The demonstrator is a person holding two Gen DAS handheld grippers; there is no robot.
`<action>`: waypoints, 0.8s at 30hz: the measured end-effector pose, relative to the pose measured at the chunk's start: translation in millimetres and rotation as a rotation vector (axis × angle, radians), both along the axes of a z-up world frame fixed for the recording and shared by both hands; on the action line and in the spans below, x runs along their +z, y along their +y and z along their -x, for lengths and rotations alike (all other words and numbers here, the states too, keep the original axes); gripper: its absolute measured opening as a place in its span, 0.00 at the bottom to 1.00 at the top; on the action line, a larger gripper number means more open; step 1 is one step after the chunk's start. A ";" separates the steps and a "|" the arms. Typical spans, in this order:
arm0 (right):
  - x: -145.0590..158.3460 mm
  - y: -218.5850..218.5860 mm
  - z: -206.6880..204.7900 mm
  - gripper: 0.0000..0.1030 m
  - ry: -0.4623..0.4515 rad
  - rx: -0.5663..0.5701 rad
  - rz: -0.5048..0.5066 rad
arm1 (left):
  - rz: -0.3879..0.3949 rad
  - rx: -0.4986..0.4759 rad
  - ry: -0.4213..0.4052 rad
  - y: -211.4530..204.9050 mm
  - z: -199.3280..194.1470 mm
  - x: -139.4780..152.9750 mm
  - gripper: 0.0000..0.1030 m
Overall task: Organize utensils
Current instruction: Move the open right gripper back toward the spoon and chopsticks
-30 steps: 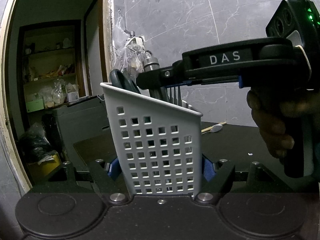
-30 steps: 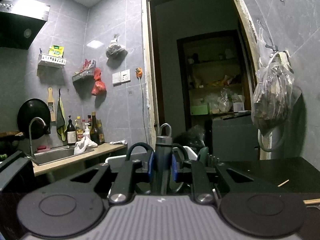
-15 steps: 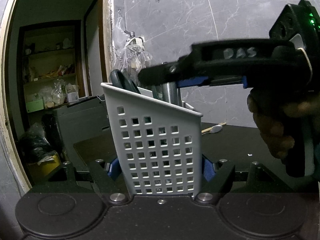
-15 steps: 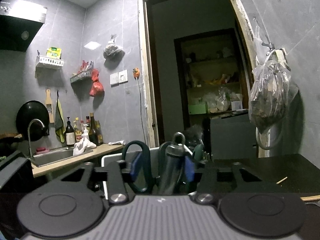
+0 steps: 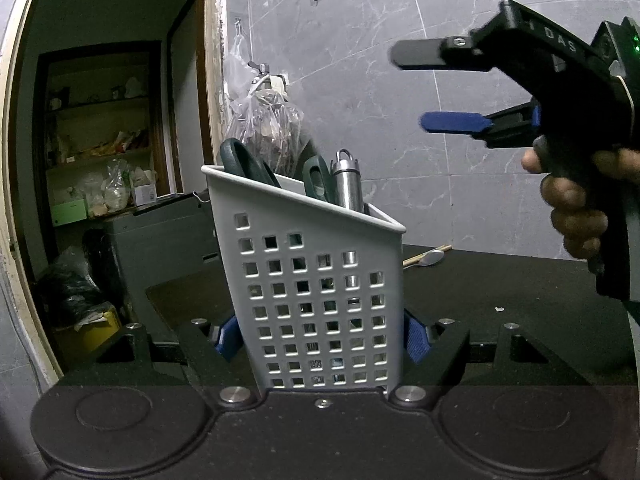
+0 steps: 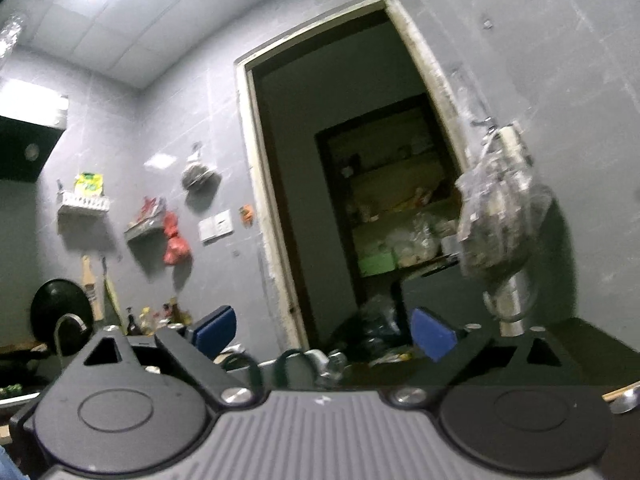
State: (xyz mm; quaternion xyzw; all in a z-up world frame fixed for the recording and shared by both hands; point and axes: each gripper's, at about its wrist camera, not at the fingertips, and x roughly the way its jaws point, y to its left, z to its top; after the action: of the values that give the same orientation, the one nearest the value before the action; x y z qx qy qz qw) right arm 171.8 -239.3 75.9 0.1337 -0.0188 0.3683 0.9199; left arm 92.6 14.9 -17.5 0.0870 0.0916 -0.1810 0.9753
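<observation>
A white perforated utensil basket [image 5: 320, 280] stands on the black table [image 5: 500, 280], and my left gripper [image 5: 320, 336] is shut on its lower sides with the blue pads [image 5: 226, 338]. Dark green scissor handles [image 5: 244, 160] and a steel handle with a ring [image 5: 347, 184] stick out of its top. My right gripper [image 5: 424, 88] hovers above and to the right of the basket, held by a hand; its jaws are opening and nothing is between them. In the right wrist view the right gripper [image 6: 322, 332] frames the doorway, with the steel handle [image 6: 332, 360] low beneath it.
A spoon with a wooden handle [image 5: 430, 258] lies on the table behind the basket. A plastic bag [image 5: 268, 120] hangs from a wall hook beside the open doorway [image 6: 352, 200]. A sink with a faucet [image 6: 68, 324] is on the left counter.
My right gripper let go of the steel handle, which now stands in the basket, opened wide and drew back up and to the right. The left gripper and the basket stayed still.
</observation>
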 end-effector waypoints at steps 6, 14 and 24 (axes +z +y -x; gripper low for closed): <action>-0.4 -23.4 7.3 1.00 0.003 -0.079 -0.021 | 0.000 -0.005 0.002 0.8 -1.1 -0.7 0.76; -12.9 -50.9 20.6 1.00 0.047 -0.163 -0.048 | 0.001 -0.006 0.001 0.3 -1.2 -0.9 0.76; -40.8 -68.1 29.7 1.00 0.158 -0.319 -0.021 | 0.000 -0.014 0.000 -0.4 -2.0 -1.7 0.76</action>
State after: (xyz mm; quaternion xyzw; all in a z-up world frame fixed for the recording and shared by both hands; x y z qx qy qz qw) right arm 142.1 -307.4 35.1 0.1674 0.0289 0.2059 0.9637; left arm 94.6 14.5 -19.2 0.0878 0.0910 -0.1879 0.9740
